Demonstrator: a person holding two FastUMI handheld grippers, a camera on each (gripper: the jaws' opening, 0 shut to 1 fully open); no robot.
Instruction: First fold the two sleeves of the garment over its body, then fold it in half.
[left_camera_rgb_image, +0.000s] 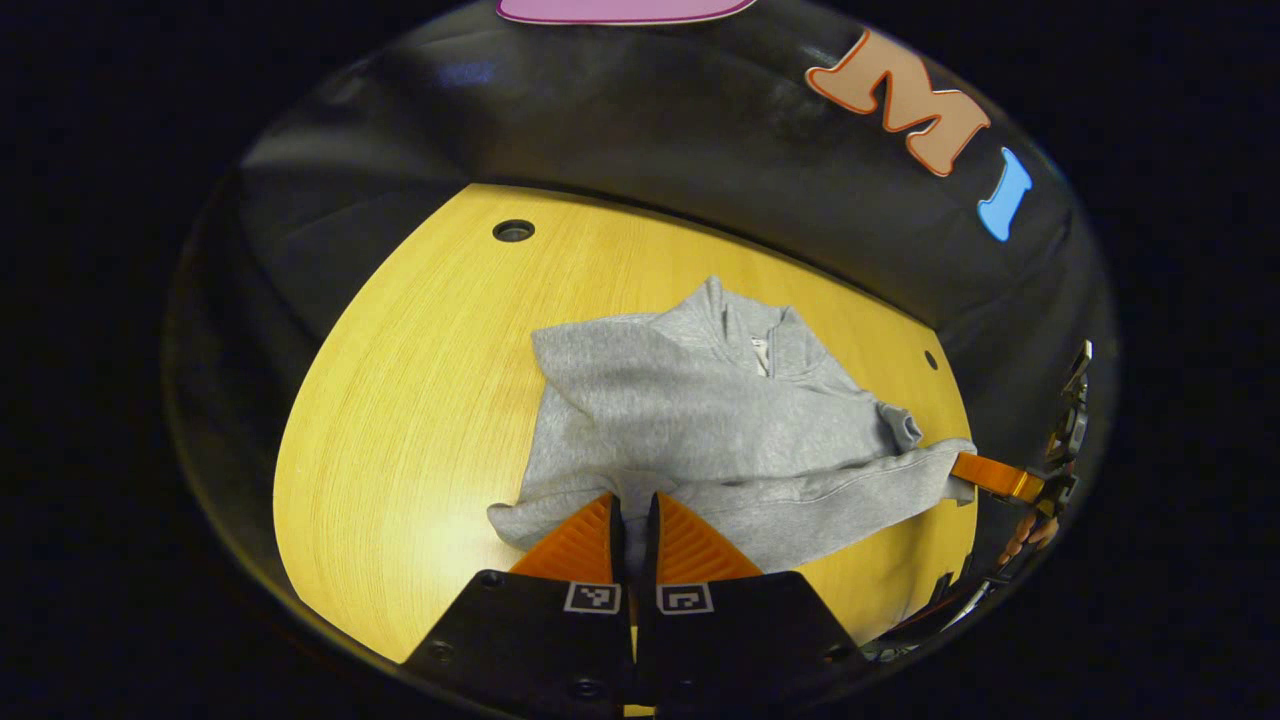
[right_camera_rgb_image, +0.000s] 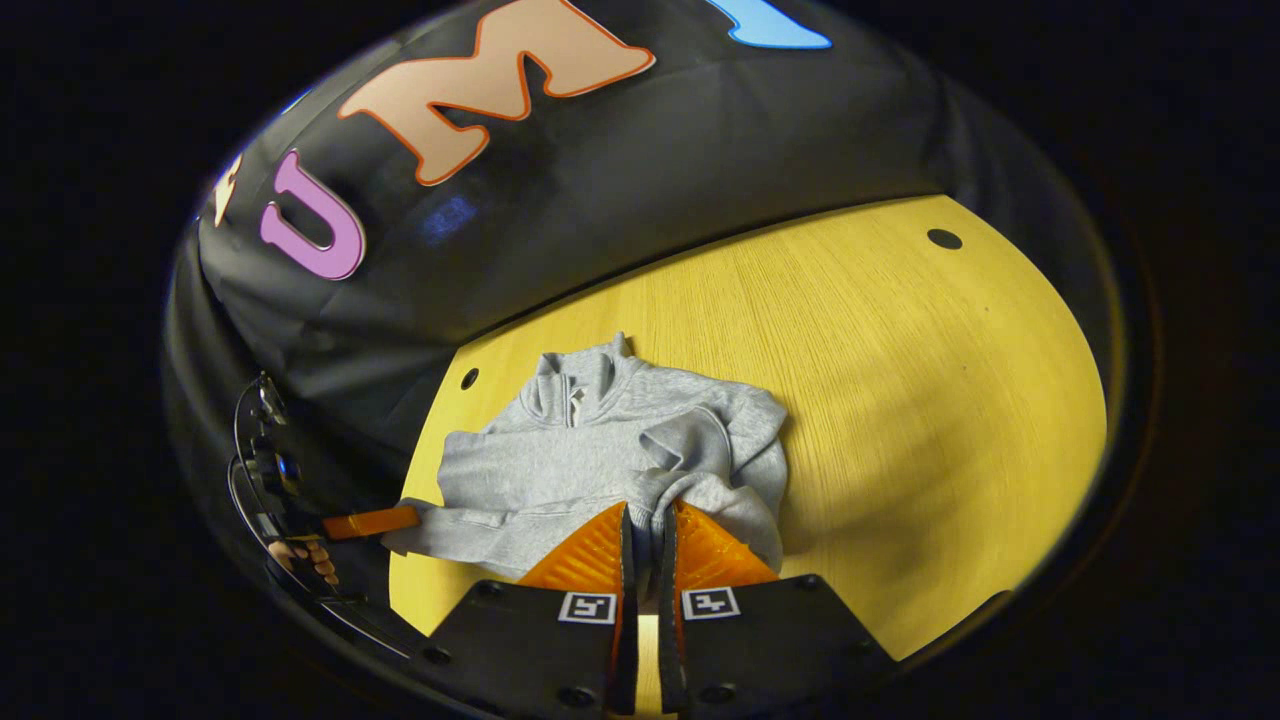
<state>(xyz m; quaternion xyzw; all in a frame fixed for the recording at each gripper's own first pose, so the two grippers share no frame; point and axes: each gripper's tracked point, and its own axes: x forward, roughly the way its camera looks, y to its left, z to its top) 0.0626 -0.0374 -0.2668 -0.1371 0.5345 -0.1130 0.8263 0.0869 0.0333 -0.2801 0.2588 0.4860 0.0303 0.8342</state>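
A grey sweatshirt (left_camera_rgb_image: 700, 420) lies on the yellow table with its collar (left_camera_rgb_image: 745, 330) at the far side. In the left gripper view, my left gripper (left_camera_rgb_image: 632, 512) is shut on the sweatshirt's near edge. My right gripper (left_camera_rgb_image: 965, 472) shows far right, its orange fingers on the garment's stretched corner. In the right gripper view, my right gripper (right_camera_rgb_image: 647, 528) is shut on bunched grey fabric of the sweatshirt (right_camera_rgb_image: 560, 470). A sleeve (right_camera_rgb_image: 700, 440) lies folded over the body there. My left gripper (right_camera_rgb_image: 405, 520) shows at the far left, at the garment's corner.
The round wooden table (left_camera_rgb_image: 420, 400) has bare room to the left in the left gripper view and a wide bare part (right_camera_rgb_image: 900, 400) to the right in the right gripper view. Small holes (left_camera_rgb_image: 513, 231) (right_camera_rgb_image: 943, 239) sit near its far rim. A hand (right_camera_rgb_image: 300, 560) holds the far gripper.
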